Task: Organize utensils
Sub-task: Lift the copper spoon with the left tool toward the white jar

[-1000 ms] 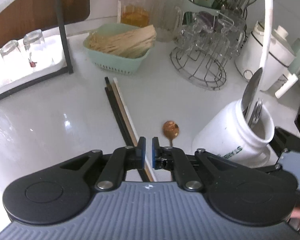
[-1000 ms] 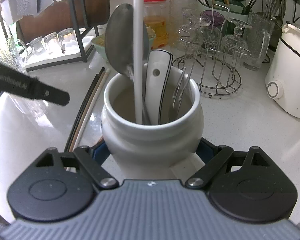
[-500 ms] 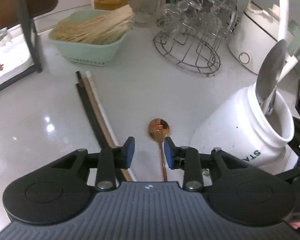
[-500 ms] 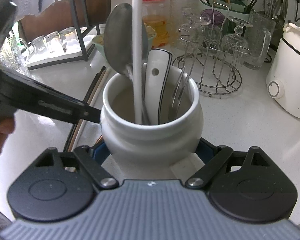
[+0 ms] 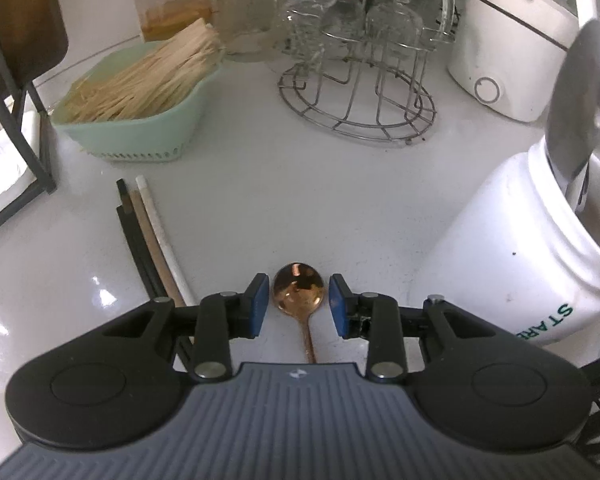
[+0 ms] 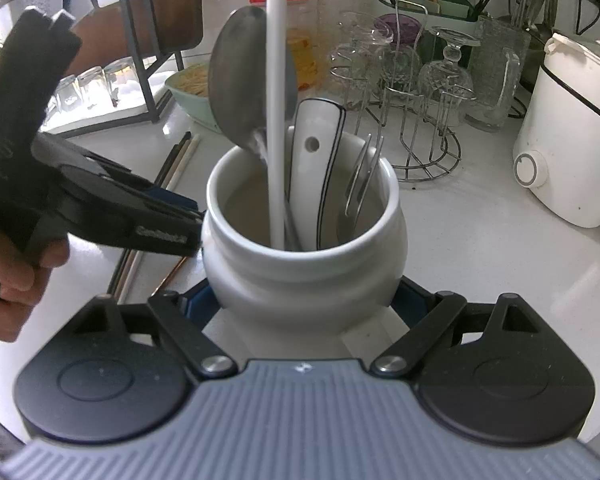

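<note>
Between the parted left tool (image 5: pixel 298 304) pads, a copper spoon (image 5: pixel 298 289)

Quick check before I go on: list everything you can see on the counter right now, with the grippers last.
copper spoon: 1, copper, flat on counter between the left pads
chopsticks: several, black, tan, white, left of the spoon
jar: 1, white, holding utensils
ladle: 1, steel, in jar
basket: 1, mint, full of sticks
glass rack: 1, wire, behind
appliance: 1, white, far right
left gripper: open, astride the spoon bowl
right gripper: clamped on the jar
</note>
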A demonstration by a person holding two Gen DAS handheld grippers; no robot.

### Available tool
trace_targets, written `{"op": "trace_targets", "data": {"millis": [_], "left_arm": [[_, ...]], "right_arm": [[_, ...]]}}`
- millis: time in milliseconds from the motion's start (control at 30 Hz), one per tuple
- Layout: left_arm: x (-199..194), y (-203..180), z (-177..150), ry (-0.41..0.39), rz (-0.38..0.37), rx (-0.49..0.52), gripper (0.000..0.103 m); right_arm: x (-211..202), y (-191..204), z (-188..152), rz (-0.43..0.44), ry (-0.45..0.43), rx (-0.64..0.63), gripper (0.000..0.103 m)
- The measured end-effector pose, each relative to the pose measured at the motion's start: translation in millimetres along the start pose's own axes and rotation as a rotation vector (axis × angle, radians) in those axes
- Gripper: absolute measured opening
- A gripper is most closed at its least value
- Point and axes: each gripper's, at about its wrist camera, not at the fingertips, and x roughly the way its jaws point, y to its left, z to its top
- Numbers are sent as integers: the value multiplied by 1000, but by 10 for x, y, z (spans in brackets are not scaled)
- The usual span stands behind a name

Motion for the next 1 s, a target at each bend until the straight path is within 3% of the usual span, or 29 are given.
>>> {"op": "trace_targets", "data": {"millis": [133, 467, 700, 1000], "left_arm": [[34, -59, 15, 4, 35, 8, 36], [-4, 51, 48, 35, 47, -89, 33], [-390, 41, 69, -14, 61, -126, 33], [-859, -47, 56, -96, 57, -98, 33]], "right_arm": [[5, -14, -3, 8, -1, 1, 91], [16, -37, 20, 24, 11, -6, 91], [22, -27, 46, 20, 24, -3, 91], [39, 15, 48, 6, 22, 6, 91]]}}
